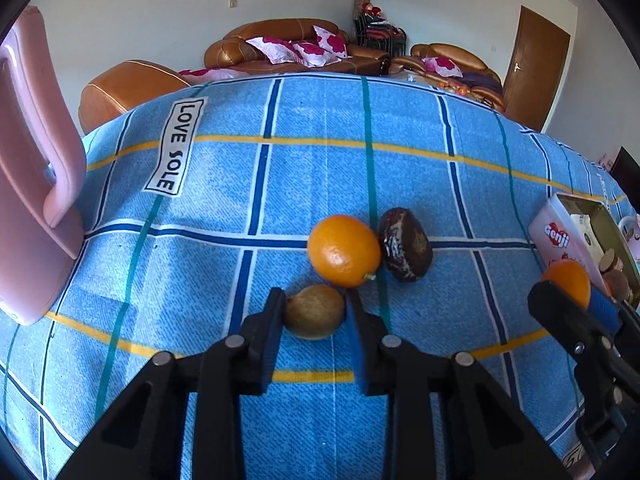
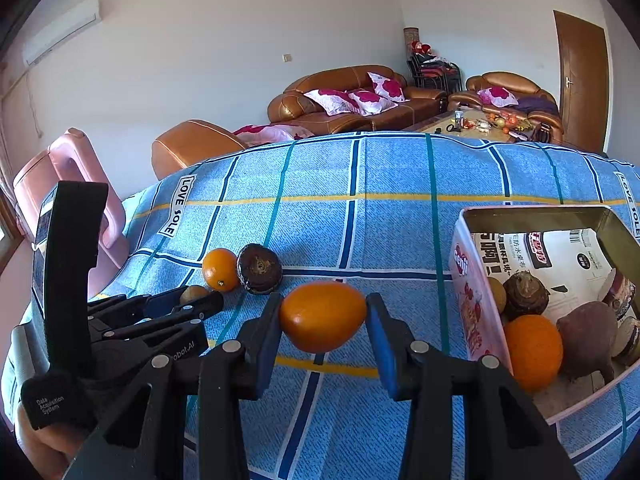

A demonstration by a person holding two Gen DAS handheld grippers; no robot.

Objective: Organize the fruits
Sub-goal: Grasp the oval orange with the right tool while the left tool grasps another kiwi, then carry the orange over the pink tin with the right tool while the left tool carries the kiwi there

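My left gripper (image 1: 315, 309) is closed around a small brown-yellow fruit (image 1: 315, 312) that rests on the blue checked cloth (image 1: 280, 184). Just beyond it lie an orange (image 1: 344, 251) and a dark brown fruit (image 1: 405, 244), touching each other. My right gripper (image 2: 322, 316) is shut on a second orange (image 2: 322, 317) and holds it above the cloth, left of the pink tin box (image 2: 464, 280). The box holds an orange (image 2: 534, 350), a reddish-brown fruit (image 2: 588, 336) and a dark bulb-like fruit (image 2: 525, 295). The right gripper also shows in the left wrist view (image 1: 576, 300).
A pink chair (image 1: 36, 184) stands at the table's left edge. Brown sofas with pink cushions (image 2: 352, 100) and a wooden door (image 2: 582, 80) lie beyond the table. The left gripper's handle with a black strap (image 2: 72, 264) fills the lower left of the right wrist view.
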